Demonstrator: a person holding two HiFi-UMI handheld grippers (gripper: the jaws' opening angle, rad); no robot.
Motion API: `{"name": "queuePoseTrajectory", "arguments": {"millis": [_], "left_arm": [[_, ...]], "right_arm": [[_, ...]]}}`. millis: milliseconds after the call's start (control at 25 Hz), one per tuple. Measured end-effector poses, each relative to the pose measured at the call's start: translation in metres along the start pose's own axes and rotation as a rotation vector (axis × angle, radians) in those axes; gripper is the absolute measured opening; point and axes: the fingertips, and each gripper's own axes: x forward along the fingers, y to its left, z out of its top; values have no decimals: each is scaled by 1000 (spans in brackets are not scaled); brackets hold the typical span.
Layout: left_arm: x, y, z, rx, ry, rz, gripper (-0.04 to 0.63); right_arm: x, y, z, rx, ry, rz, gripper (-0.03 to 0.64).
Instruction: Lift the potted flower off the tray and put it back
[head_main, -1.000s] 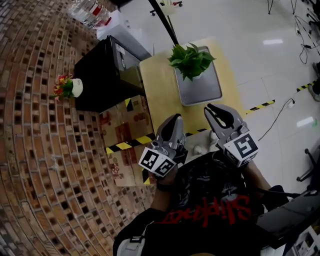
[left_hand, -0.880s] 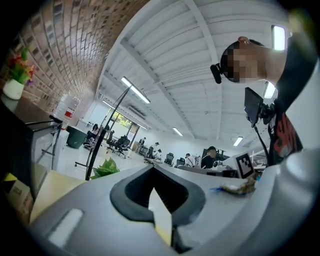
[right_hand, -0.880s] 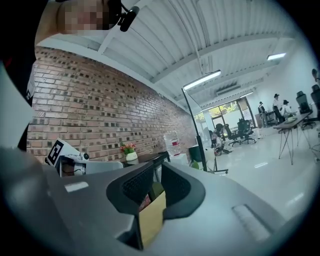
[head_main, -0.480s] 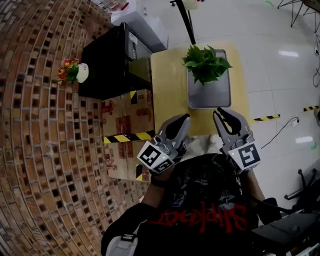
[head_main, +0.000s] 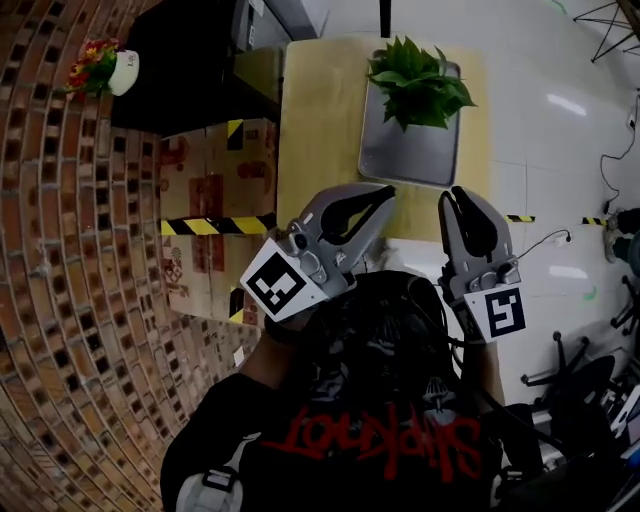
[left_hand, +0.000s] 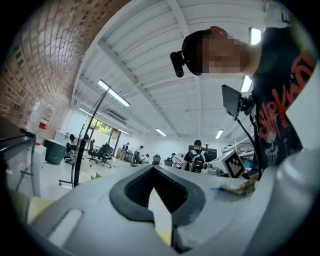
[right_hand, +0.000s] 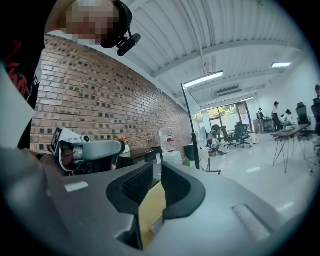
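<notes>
A leafy green potted plant stands at the far end of a grey metal tray on a light wooden table. My left gripper hovers over the table's near edge, left of the tray, with its jaws shut and nothing in them. To its right, my right gripper hangs just short of the tray's near edge, also shut and empty. In the left gripper view the left gripper points out across the room. In the right gripper view the right gripper shows a sliver of the yellow table between its jaws.
A black cabinet stands left of the table with a small white pot of red flowers on it. Cardboard boxes with yellow-black tape sit beside the table. A brick wall runs on the left and office chairs stand at the right.
Both grippers have drifted toward the table's near edge, the right one sinking a little. The left gripper has rolled, showing more of its side. The plant has stayed on the tray.
</notes>
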Motion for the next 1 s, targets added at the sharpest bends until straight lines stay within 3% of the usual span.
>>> {"name": "queuePoseTrajectory", "arguments": {"millis": [200, 400, 600, 720, 800, 1000], "left_arm": [[-25, 11, -25, -66, 37, 60, 0], [-18, 7, -21, -81, 29, 73, 0], [-17, 5, -23, -53, 60, 73, 0], [-17, 4, -28, -66, 87, 63, 0], [-19, 3, -26, -78, 63, 54, 0], [-21, -1, -28, -66, 45, 53, 0]], "right_arm": [[12, 8, -10, 15, -7, 21, 46], [12, 1, -17, 24, 23, 57, 150], [17, -8, -43, 2, 33, 57, 178], [17, -7, -64, -10, 59, 85, 232], [18, -8, -79, -7, 80, 91, 263], [21, -28, -108, -8, 104, 30, 357]]}}
